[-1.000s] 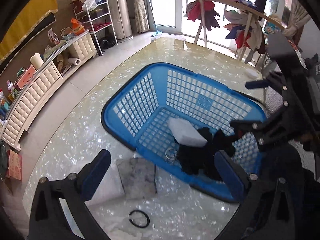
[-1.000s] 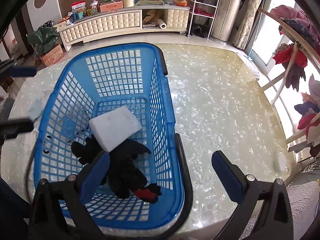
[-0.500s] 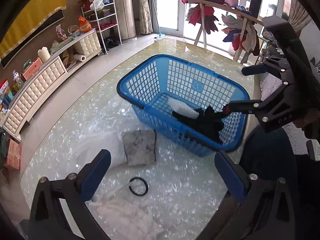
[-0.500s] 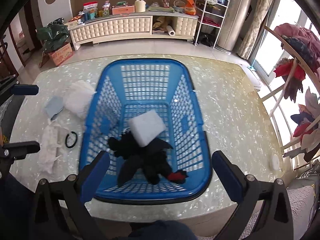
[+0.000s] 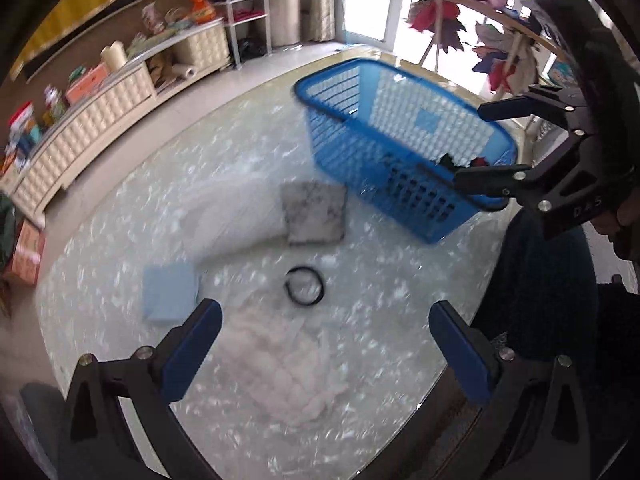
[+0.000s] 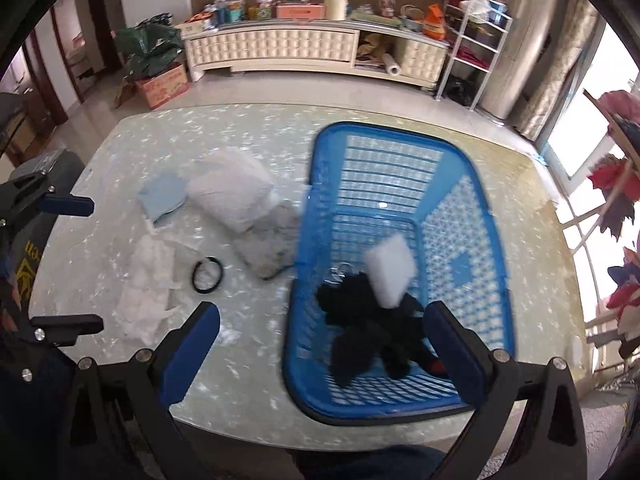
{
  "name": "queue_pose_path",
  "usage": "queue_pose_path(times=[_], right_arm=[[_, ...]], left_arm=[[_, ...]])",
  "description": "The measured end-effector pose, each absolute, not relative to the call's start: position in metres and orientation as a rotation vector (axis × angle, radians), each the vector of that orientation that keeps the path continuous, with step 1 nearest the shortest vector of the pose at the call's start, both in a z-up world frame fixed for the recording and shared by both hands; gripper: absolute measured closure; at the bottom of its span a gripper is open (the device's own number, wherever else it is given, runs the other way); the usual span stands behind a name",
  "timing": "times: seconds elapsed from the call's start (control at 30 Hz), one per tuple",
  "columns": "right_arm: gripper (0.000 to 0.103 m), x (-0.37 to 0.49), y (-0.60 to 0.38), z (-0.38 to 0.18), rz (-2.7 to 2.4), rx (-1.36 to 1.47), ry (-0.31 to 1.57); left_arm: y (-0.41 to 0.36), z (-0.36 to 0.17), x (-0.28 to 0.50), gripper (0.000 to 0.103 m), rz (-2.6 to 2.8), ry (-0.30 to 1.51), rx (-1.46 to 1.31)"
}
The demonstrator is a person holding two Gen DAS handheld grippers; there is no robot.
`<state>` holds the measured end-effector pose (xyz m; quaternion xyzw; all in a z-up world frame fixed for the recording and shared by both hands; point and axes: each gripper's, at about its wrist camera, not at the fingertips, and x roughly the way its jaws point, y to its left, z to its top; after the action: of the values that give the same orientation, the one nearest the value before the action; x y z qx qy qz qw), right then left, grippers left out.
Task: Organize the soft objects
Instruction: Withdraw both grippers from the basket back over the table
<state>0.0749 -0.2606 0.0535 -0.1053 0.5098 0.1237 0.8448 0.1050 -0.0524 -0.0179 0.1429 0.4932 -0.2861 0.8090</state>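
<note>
A blue basket point(image 6: 486, 216) stands on the marble table point(image 6: 260, 364), also in the left wrist view point(image 5: 340, 152). It holds a black plush toy point(image 6: 372, 332) and a white sponge point(image 6: 390, 270). Left of it lie a grey cloth point(image 5: 314, 212), a white pillow point(image 6: 232, 190), a light blue sponge point(image 5: 170, 292), a black hair ring point(image 5: 304, 284) and a white knitted cloth point(image 5: 288, 360). My left gripper point(image 5: 324, 348) is open above the white cloth. My right gripper point(image 6: 322, 354) is open at the basket's near left corner.
A cream sideboard point(image 6: 280, 46) with clutter runs along the far wall. A metal shelf rack point(image 6: 476, 40) stands at its right. A clothes rack point(image 5: 472, 0) with garments is beyond the table. A cardboard box point(image 6: 162, 84) sits on the floor.
Both grippers have pulled back and left from the basket. More of the table's left side with its cloths and sponge has come into view.
</note>
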Motion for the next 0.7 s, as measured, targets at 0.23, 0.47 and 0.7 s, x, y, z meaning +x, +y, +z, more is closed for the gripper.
queue_pose_path(times=[0.23,0.47,0.7], right_arm=[[0.001,0.084,-0.221,0.038,0.342,-0.260,1.090],[0.000,0.092,-0.187,0.019,0.425,-0.288,1.113],[0.000,0.093,-0.155,-0.004,0.493,-0.351,1.141]], left_arm=[[-0.022,-0.043,0.100,0.000,-0.535,1.103,0.273],[0.002,-0.080,0.106,0.000,-0.457,1.206,0.234],[0.022,-0.108,0.107,0.000,-0.409,1.267,0.176]])
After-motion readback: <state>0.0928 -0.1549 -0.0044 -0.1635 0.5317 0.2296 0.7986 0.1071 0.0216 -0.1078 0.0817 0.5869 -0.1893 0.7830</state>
